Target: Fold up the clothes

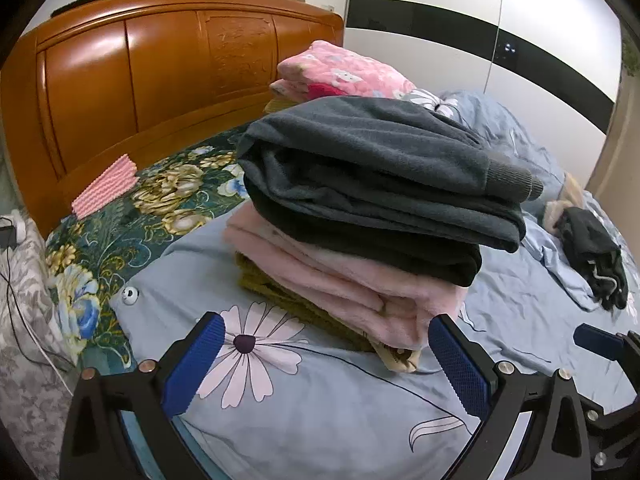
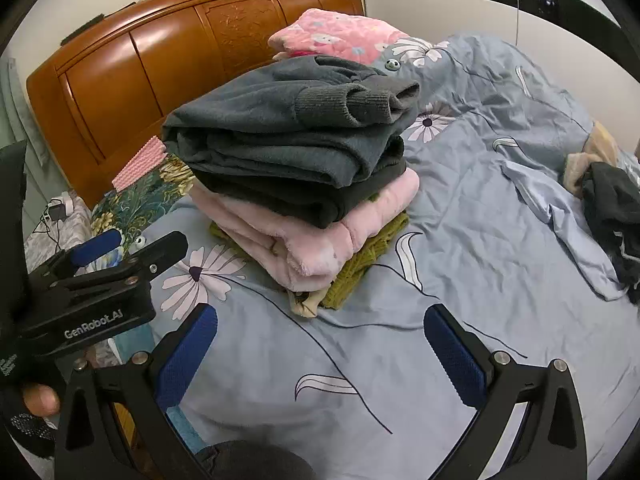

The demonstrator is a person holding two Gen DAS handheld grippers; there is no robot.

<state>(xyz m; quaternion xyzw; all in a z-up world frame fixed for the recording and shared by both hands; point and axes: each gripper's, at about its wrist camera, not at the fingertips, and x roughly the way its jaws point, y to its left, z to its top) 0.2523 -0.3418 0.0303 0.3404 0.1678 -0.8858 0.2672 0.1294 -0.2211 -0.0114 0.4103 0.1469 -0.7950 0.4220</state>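
Right wrist view: the right gripper [image 2: 320, 344] hangs over bare quilt [image 2: 460, 208], its blue ribbed pads spread as wide as they go, with nothing between them. The left gripper [image 1: 326, 344] is likewise wide open and empty, its pads framing the near corner of the stack [image 1: 360, 216] without touching it.

The stack lies straight ahead of both tools, near the headboard [image 2: 132, 76]. Its top piece is a grey sweater [image 2: 288, 128], thick fleece with ribbed knit cuffs. A darker garment sits beneath that, then a pink plush layer [image 2: 308, 236], then an olive knit [image 2: 360, 260] at the bottom.

What remains unfolded appears to be the dark garment [image 2: 612, 216], crumpled far to the right on the quilt and well apart from the stack. Its long axis seems to run toward the camera, though the fisheye edge distorts it. The right gripper is clearly the nearer one, so the next reach is probably rightward and led by that hand.

The quilt is smooth, thin, blue-grey cotton with daisy prints, and wrinkled.
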